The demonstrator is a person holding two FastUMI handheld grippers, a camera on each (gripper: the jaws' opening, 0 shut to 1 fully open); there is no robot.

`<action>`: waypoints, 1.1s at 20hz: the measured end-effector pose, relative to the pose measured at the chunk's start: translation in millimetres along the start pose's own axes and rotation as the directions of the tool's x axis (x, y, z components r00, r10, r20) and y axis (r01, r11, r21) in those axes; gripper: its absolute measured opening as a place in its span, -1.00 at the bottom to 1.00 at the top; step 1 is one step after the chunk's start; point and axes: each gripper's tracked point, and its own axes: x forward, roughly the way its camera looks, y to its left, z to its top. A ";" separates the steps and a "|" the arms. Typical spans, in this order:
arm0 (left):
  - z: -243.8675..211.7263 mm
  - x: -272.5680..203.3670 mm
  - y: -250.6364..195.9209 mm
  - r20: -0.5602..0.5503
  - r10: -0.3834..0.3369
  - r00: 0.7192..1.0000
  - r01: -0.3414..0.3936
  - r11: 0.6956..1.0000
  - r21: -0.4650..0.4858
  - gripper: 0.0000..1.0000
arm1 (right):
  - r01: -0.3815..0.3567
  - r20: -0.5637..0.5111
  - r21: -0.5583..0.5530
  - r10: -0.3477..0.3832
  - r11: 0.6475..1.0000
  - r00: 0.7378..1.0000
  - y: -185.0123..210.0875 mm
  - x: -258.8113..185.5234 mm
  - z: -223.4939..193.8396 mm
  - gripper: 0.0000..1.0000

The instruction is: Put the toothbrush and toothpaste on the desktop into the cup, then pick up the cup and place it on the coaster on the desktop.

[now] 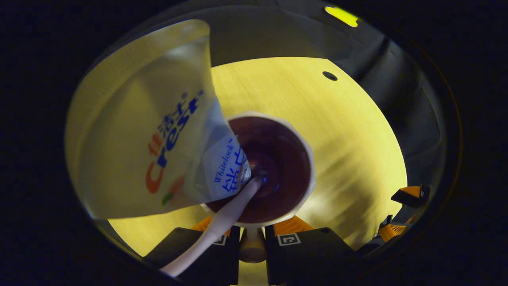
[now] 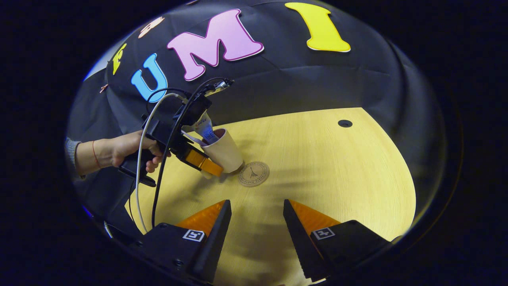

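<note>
In the left gripper view I look down into the pale cup (image 1: 274, 167) with its dark brown inside. The big toothpaste tube (image 1: 158, 131) and the pale toothbrush handle (image 1: 222, 222) stand in it. My left gripper (image 1: 253, 242) is shut on the cup's near side. In the right gripper view a hand holds that left gripper (image 2: 206, 163), and the cup (image 2: 224, 153) tilts just left of the round coaster (image 2: 254, 173), with the toothpaste tube (image 2: 206, 129) sticking out. I cannot tell whether the cup's base touches the table. My right gripper (image 2: 256, 214) stands open over the tabletop, nearer than the coaster.
The light wooden table (image 2: 337, 171) has a small dark cable hole (image 2: 345, 123) at the back right. Black cloth walls rise behind it. Cables hang from the left gripper. The right gripper (image 1: 408, 206) shows low at the right in the left gripper view.
</note>
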 end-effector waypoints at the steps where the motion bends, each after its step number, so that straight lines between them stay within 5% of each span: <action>1: 2.9 0.4 -6.9 0.002 -0.004 1.000 0.004 1.000 0.007 -0.43 | 0.007 0.002 0.004 -0.007 1.000 1.000 -3.4 -2.8 -0.6 0.64; 22: -0.6 32.2 -46.3 -0.061 -0.007 0.998 0.010 0.999 0.050 -0.44 | 0.084 0.008 0.061 -0.084 0.995 0.996 -37.0 -21.9 -7.0 0.65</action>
